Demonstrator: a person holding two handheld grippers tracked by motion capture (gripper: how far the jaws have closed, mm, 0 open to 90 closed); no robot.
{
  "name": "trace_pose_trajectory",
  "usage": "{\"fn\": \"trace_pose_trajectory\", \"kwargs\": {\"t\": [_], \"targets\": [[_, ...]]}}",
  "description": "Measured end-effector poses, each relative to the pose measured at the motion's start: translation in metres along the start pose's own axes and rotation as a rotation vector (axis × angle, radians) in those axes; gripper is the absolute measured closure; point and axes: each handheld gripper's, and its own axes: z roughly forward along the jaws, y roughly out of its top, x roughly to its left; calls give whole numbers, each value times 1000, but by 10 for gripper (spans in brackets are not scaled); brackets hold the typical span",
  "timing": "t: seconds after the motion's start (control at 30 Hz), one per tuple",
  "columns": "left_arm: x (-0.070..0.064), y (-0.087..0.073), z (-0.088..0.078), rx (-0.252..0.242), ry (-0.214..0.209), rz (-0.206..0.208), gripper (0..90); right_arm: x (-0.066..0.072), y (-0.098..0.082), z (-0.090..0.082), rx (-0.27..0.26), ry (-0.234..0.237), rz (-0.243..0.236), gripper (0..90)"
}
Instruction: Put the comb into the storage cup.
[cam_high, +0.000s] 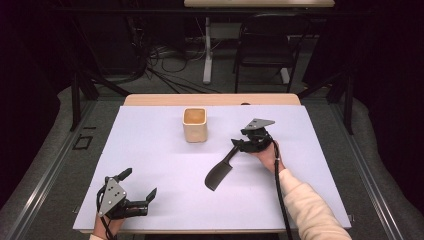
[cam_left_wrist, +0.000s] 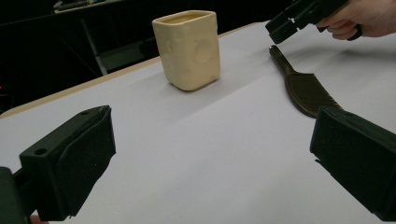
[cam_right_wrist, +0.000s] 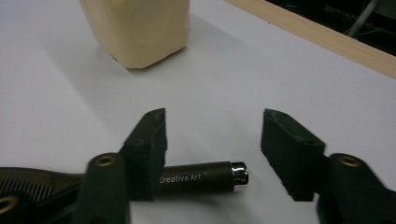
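While the right gripper (cam_high: 239, 145) sits low over the white table cover (cam_high: 165, 165), its jaws straddle the handle end of a dark brush-like tool (cam_high: 218, 173) that lies flat on the cover. Right gripper view: the handle (cam_right_wrist: 201, 179), printed "Creative Art" and tipped with a small silver cap, runs across between the two jaws; one jaw stands in front of it, the other well clear of the cap, so the pads do not clamp it and the jaws stand partly apart. Whether the nearer pad touches the handle cannot be told. High view: the tool's broad dark head points toward the person's side of the table, its handle angling up toward the right gripper, which the person's right hand (cam_high: 266, 156) holds. A cream square cup (cam_high: 195, 124) stands upright beyond the tool, near the far middle of the cover, apart from both grippers. Left gripper (cam_high: 137, 186) rests at the near left corner of the cover, well apart from tool and cup, jaws spread wide with nothing between them; its own view looks across bare cover toward the cup (cam_left_wrist: 187, 49) and the tool (cam_left_wrist: 303, 86).
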Motion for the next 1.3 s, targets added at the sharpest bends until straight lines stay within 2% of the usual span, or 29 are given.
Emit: {"fn": "trace_pose_trajectory", "kwargs": {"t": [0.03, 0.07, 0.13, 0.2, 0.4, 0.6, 1.03, 1.3], "targets": [[0, 0, 0, 2, -1, 1, 2, -1, 0, 1, 3, -6, -1, 506], [0, 0, 0, 2, -2, 3, 2, -3, -1, 1, 6, -9, -2, 607], [0, 0, 0, 0, -1, 1, 2, -3, -1, 2, 5, -10, -6, 634], [0, 0, 0, 3, -2, 1, 2, -3, -2, 3, 8, -20, -12, 745], [0, 0, 0, 4, -1, 0, 2, -3, -3, 9, 33, -64, -43, 886], [0, 0, 0, 4, 2, 2, 2, -5, -2, 16, 59, -83, -60, 898], [0, 0, 0, 9, 13, 2, 2, -7, -2, 20, 107, -89, -82, 897], [0, 0, -1, 10, 12, 4, 2, -7, -3, 19, 140, -86, -62, 896]]}}
